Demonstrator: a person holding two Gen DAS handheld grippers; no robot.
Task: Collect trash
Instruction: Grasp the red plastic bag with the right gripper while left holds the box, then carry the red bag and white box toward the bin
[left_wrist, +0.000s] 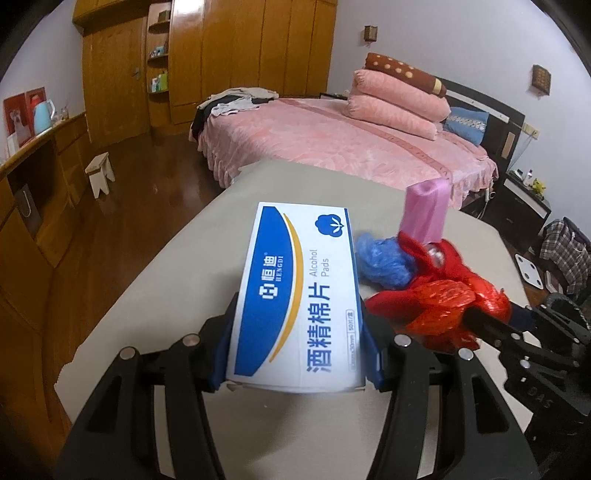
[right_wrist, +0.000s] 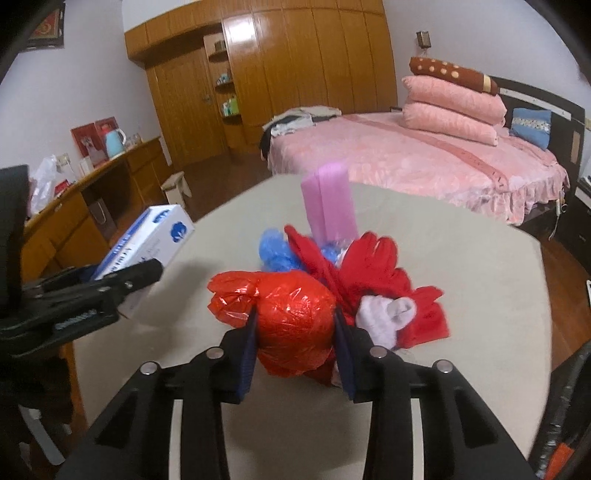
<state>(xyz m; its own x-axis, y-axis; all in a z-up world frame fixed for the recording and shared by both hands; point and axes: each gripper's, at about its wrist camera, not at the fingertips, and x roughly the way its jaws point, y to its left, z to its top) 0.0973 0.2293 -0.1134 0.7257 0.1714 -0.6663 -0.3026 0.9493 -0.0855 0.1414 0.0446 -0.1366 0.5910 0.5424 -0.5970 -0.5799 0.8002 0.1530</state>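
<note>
Gripping from both sides at once, I have a piece of trash in each hand. My left gripper (left_wrist: 295, 354) is clamped across the width of the alcohol pads box (left_wrist: 295, 295), blue pads flat on its two long sides near its rear end, so the box juts forward over the table (left_wrist: 147, 314) without sagging. I judge that hold suits a light, stiff carton: squeezing the narrow way keeps it from twisting.

My right gripper (right_wrist: 295, 347) is closed on the red plastic bag (right_wrist: 291, 321), a crumpled ball that fills the gap between the pads and bulges above and below them. Soft film like that gives under pressure, so the jaws stand well in from their widest to get a firm bite.

Just beyond the ball lies the rest of the heap: a red cloth (right_wrist: 373, 266) spread under and behind it, a wad of white tissue (right_wrist: 384, 314) touching its right side, a blue crumpled bag (right_wrist: 275, 251) farther back, and a pink roll (right_wrist: 328, 206) standing upright behind them all. These look like they are piled together in the middle of the table so they can be cleared one by one. No bin shows in either view, so I cannot tell where the trash goes. A pink bed (right_wrist: 424, 166) stands beyond the table.
</note>
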